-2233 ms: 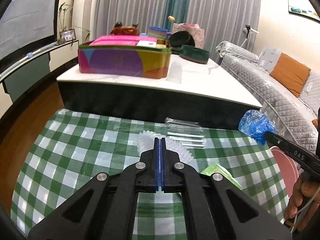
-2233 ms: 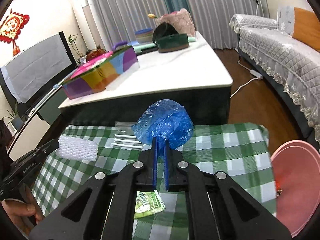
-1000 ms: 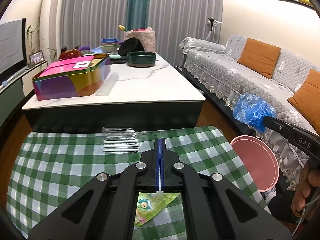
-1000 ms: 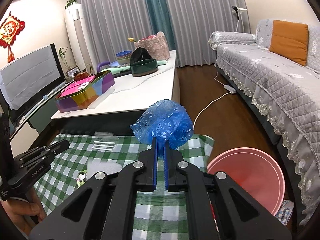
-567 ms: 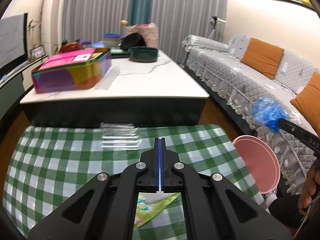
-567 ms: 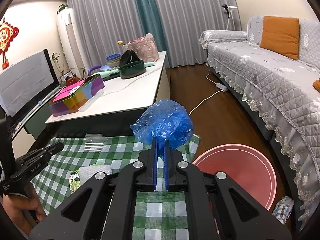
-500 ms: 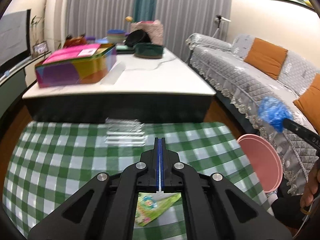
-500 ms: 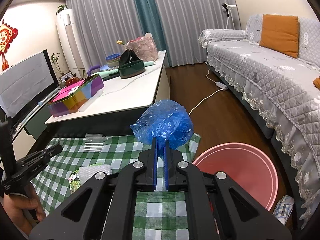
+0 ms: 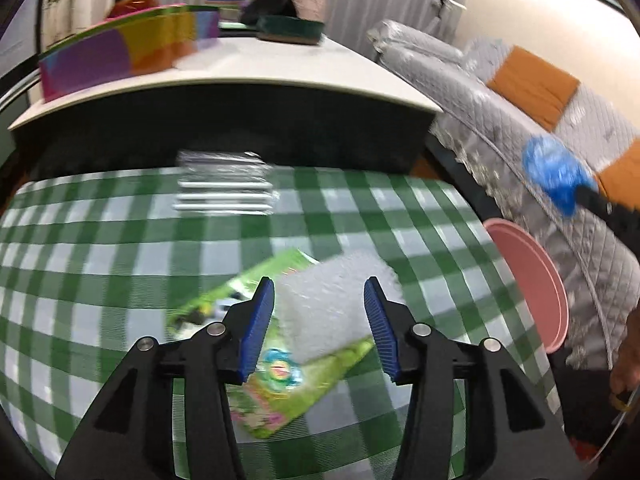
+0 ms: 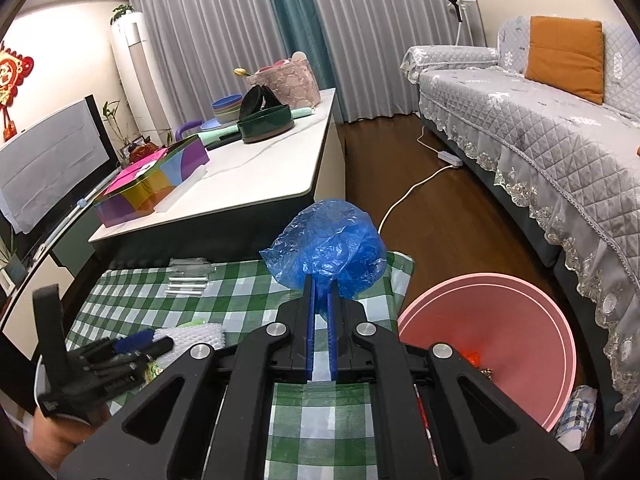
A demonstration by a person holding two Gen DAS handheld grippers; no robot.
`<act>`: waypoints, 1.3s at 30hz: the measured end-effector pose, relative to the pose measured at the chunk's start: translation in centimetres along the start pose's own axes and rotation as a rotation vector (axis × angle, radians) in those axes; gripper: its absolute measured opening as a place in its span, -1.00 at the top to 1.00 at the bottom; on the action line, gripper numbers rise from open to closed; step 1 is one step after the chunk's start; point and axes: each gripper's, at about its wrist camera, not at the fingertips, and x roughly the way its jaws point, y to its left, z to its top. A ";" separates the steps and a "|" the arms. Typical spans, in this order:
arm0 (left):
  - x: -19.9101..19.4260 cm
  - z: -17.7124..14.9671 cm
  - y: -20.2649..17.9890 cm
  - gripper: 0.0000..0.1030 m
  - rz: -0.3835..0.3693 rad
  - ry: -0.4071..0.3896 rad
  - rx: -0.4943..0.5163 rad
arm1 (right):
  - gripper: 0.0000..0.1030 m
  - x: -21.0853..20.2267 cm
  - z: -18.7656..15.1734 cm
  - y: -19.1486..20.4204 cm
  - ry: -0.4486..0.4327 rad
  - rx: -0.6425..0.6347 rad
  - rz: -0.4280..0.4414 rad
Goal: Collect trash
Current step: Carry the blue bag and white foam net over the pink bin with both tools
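Spreading left fingers around foam, risking snagging wrapper beneath; right gripper pinching bag.

Even indoor light; left wrist view motion-blurred, right sharp, both edges fisheye-bent.

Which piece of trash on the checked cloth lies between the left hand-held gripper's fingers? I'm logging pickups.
The white foam net, lying on the green wrapper; the clear packet lies farther off.

Black left gripper (silver screws), blue-padded jaws.
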 end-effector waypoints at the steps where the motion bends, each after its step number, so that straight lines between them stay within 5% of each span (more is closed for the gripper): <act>1: 0.2 -0.1 -0.4 0.60 0.001 0.004 0.020 | 0.89 0.0 0.0 -0.1 0.000 0.002 -0.001; 2: 0.4 -0.1 -0.8 0.88 -0.002 0.011 0.039 | 0.89 0.0 0.0 -0.2 0.001 0.004 -0.003; 25: -5.2 2.8 -5.9 0.89 -0.039 -0.198 0.113 | 0.89 -3.1 0.6 -1.5 -0.044 -0.014 -0.046; 39: -4.0 3.0 -12.2 0.89 -0.112 -0.216 0.190 | 0.89 -4.9 0.1 -7.0 -0.068 0.004 -0.160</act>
